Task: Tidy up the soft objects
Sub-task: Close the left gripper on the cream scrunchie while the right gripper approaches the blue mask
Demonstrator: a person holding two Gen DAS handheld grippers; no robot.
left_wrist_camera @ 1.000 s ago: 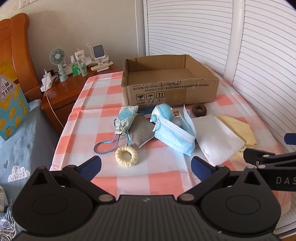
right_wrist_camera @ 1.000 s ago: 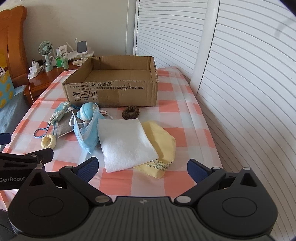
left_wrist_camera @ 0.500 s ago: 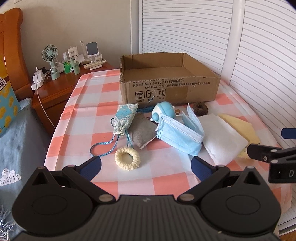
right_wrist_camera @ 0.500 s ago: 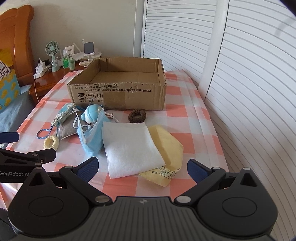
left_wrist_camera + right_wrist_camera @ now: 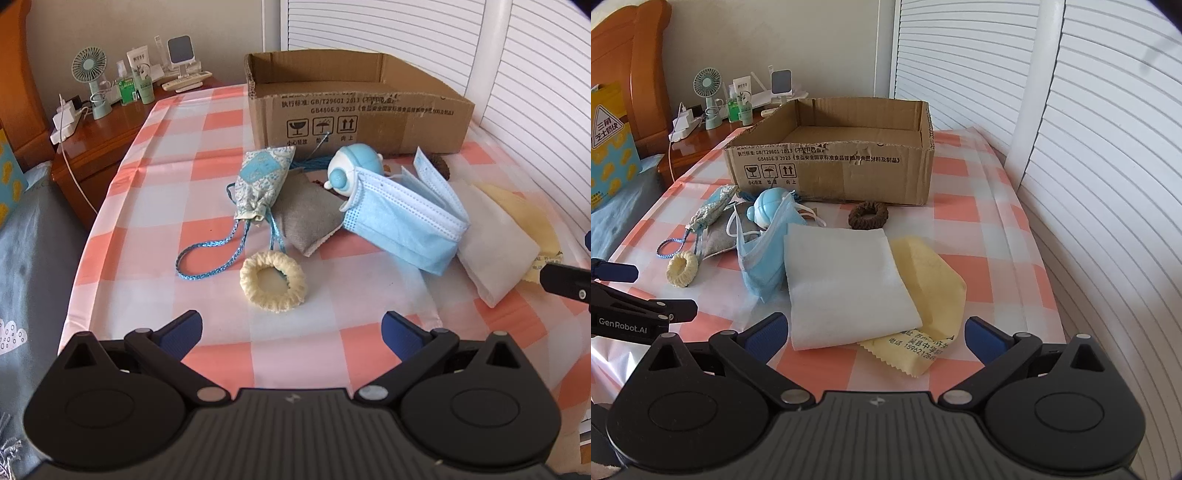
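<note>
Opening step, nothing picked yet. Left gripper (image 5: pixel 291 328) and right gripper (image 5: pixel 875 334) both hovering low over the desk (image 5: pixel 159 122), jaws spread wide, holding nothing. Cream scrunchie (image 5: pixel 272 281) just ahead at 12 o'clock of the left; white folded cloth (image 5: pixel 846 284) likewise before the right. Cardboard box (image 5: pixel 831 173) beyond, apparently empty. Next: descend, straddle, pinch, carry to box.

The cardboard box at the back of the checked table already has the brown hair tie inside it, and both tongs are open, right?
Not quite. The cardboard box looks empty; the brown hair tie lies on the checked table just in front of the box, as the right wrist view shows. The left tongs and right tongs are indeed open.
</note>
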